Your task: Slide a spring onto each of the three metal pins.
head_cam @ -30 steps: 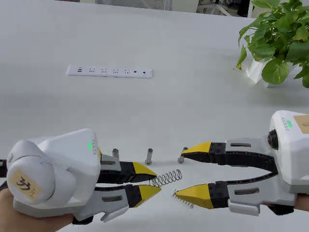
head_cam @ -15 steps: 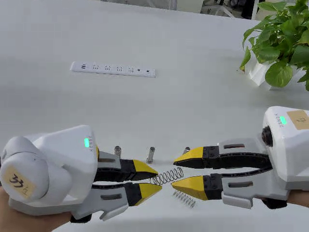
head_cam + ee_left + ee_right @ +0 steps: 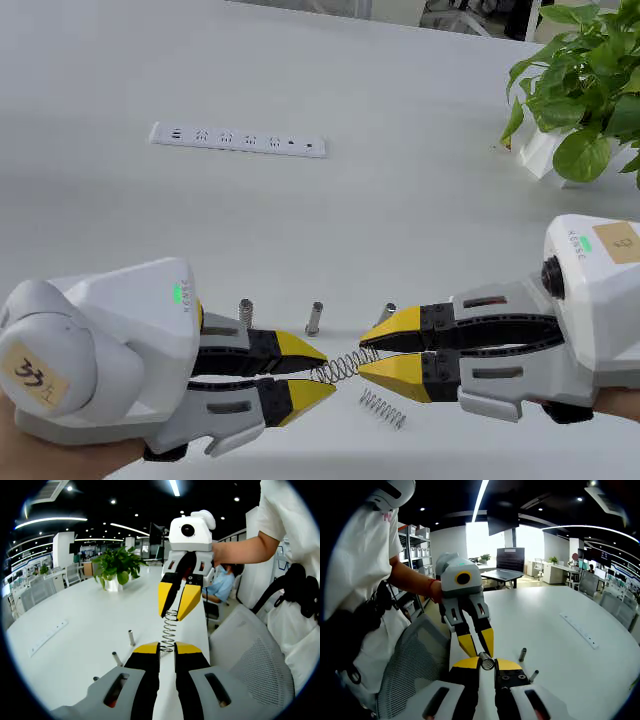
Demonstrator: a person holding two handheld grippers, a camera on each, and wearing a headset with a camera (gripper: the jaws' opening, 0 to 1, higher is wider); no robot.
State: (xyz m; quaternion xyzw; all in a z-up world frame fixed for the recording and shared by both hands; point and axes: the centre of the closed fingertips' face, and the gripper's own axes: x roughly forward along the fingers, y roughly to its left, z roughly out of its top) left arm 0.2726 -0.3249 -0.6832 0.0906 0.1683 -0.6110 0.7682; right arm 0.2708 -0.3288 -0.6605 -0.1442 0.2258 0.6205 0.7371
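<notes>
A thin wire spring (image 3: 340,366) hangs level above the white table, held at both ends. My left gripper (image 3: 322,374) is shut on its left end and my right gripper (image 3: 364,355) is shut on its right end. In the left gripper view the spring (image 3: 169,627) runs from my own jaws up to the right gripper (image 3: 173,616). Three short metal pins stand upright just behind the grippers: left (image 3: 245,313), middle (image 3: 314,318) and right (image 3: 386,313). A second spring (image 3: 382,408) lies loose on the table below the right gripper.
A white power strip (image 3: 238,140) lies further back on the table (image 3: 400,200). A potted green plant (image 3: 585,90) stands at the far right. A mesh office chair (image 3: 420,650) sits beside the table's near edge.
The right gripper's jaws, open a second ago, have shut onto the free end of the spring. The left gripper has kept its hold on the other end.
</notes>
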